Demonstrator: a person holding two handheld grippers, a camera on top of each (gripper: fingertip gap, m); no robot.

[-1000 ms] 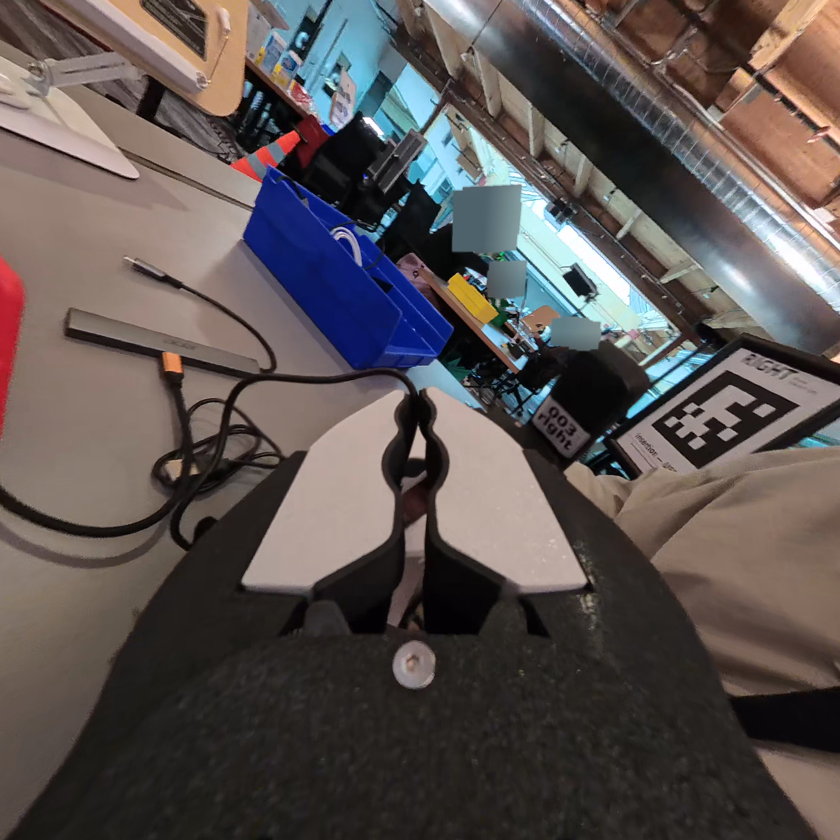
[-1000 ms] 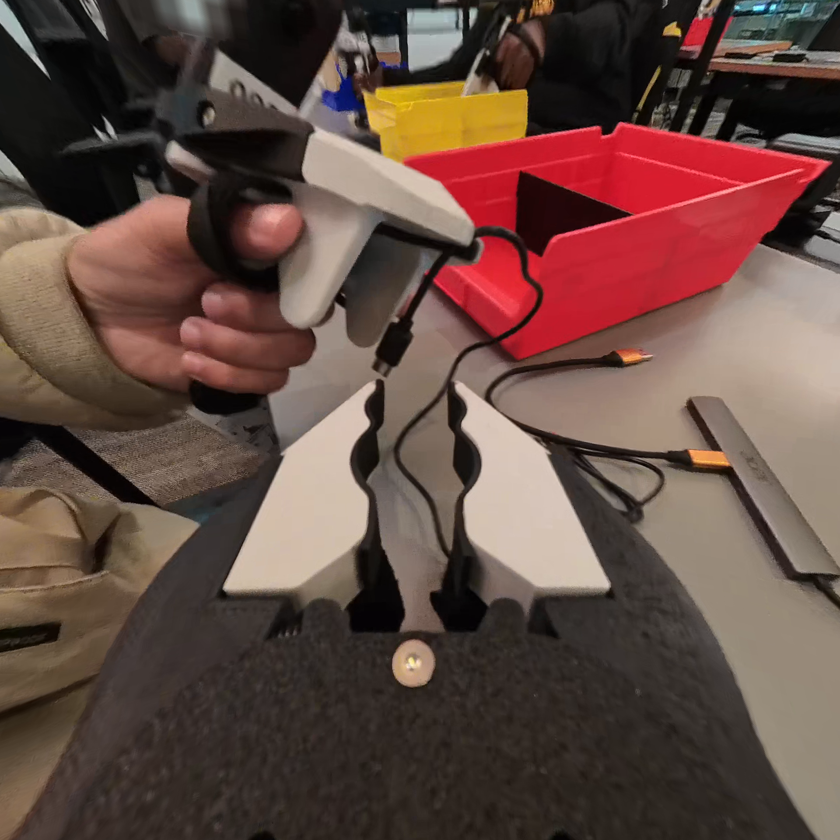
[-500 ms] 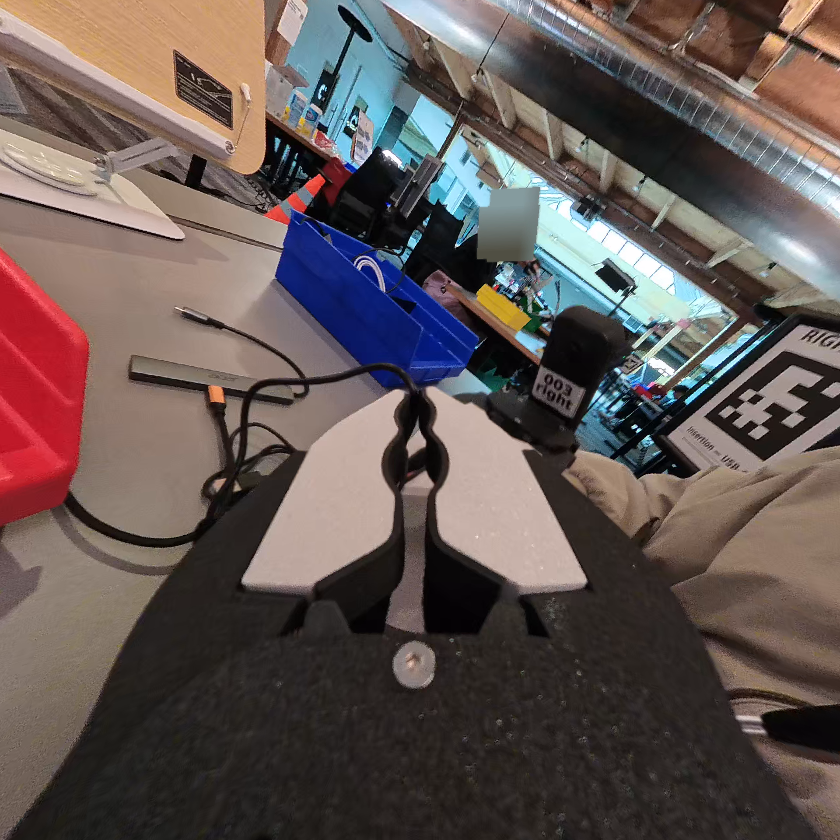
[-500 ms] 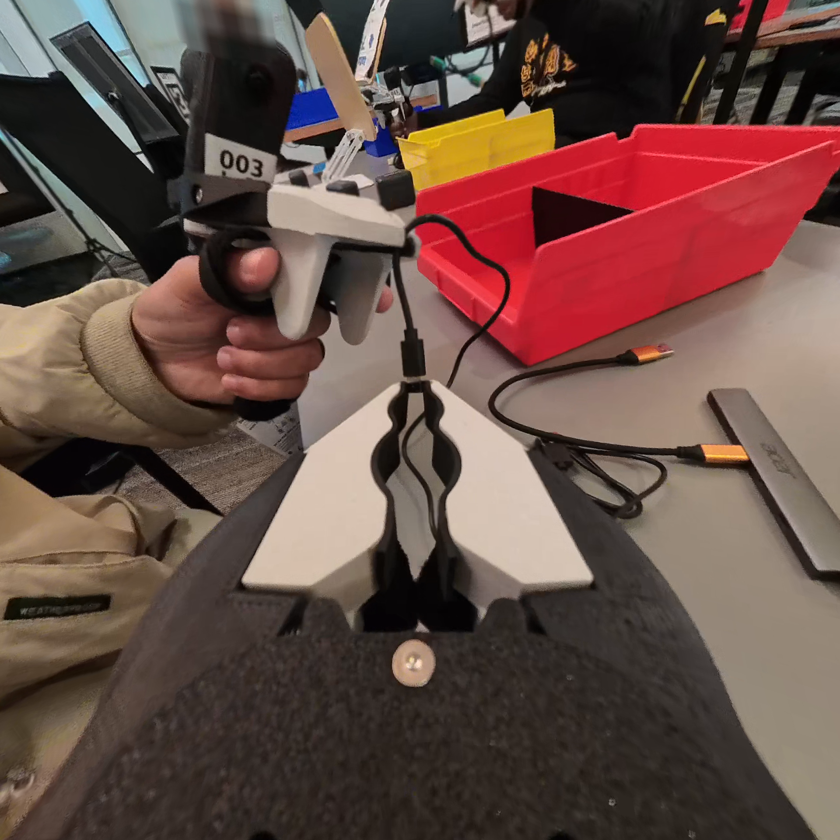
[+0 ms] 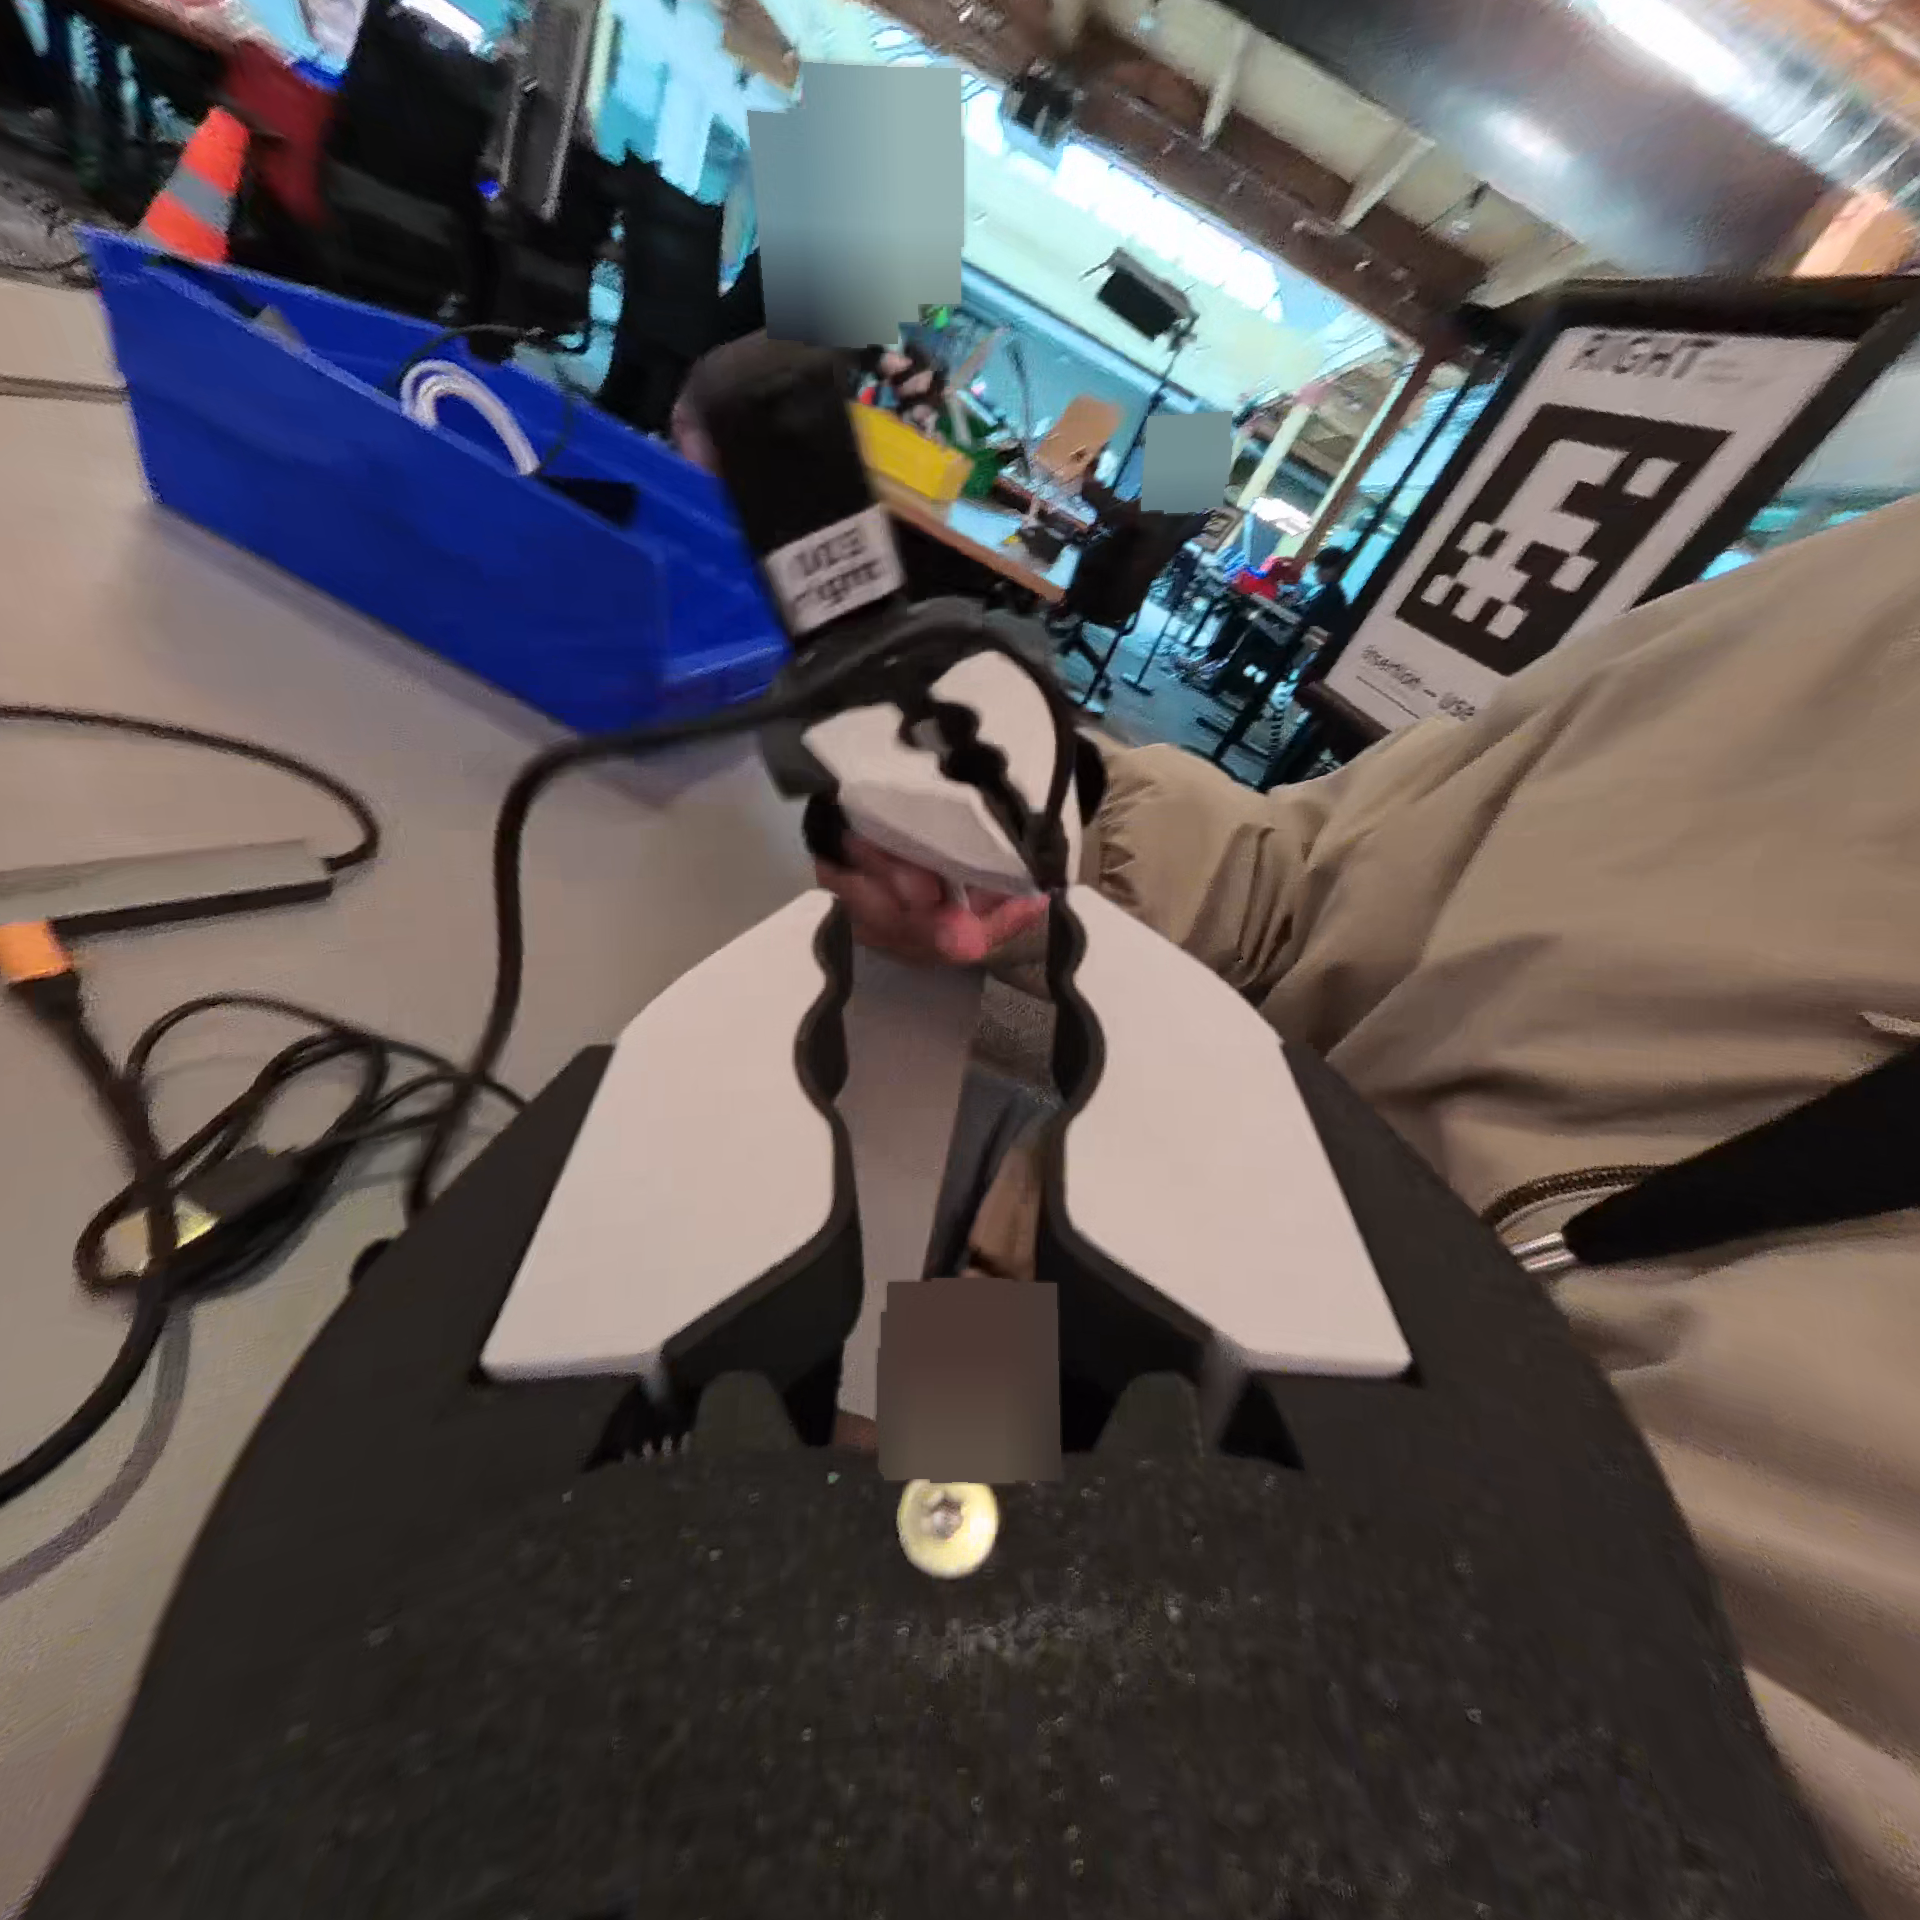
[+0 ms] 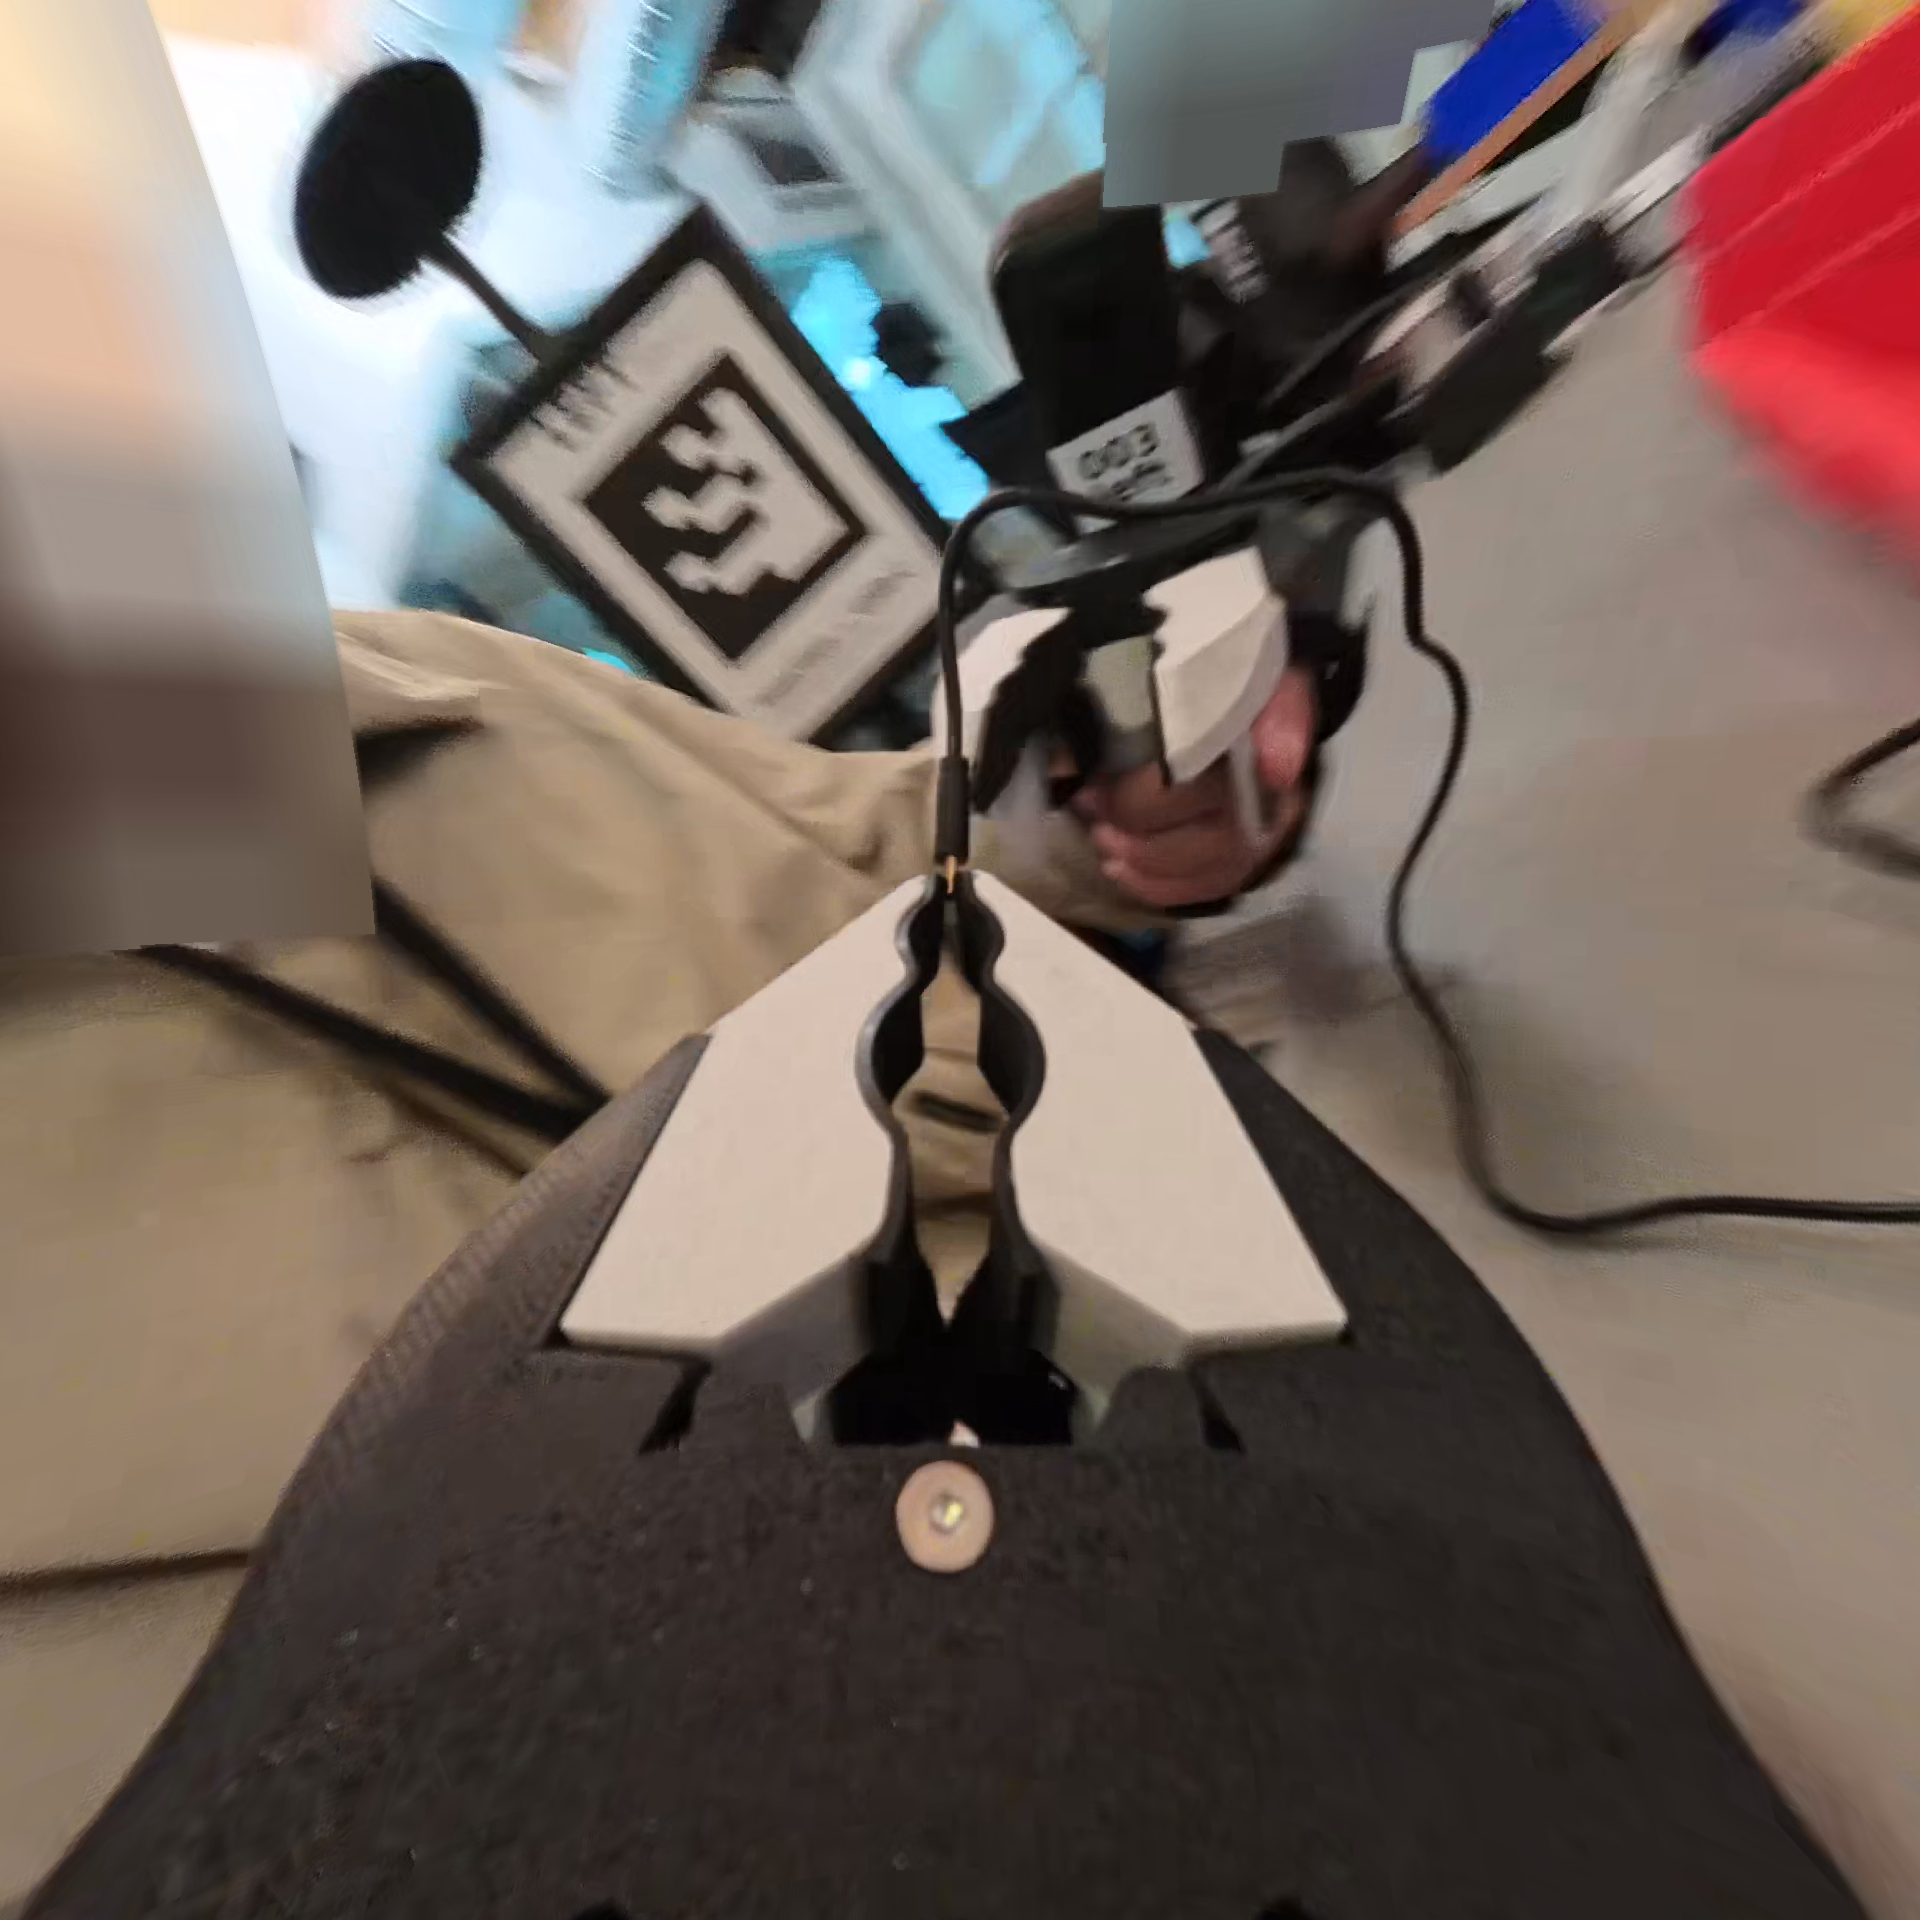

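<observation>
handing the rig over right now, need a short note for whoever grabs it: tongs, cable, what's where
Left tongs: open, holding nothing. The thin black cable loops close past their tip; I cannot tell if it touches.
Right tongs: shut on the cable's black plug, pinched at the very front.
The plug is in the air in front of a beige jacket sleeve, joined to nothing.
In the right wrist view the cable drapes over the left tongs, then drops to the grey table.
A flat grey hub bar lies on the table with an orange connector at its end. The blue plastic bin sits behind it.
</observation>
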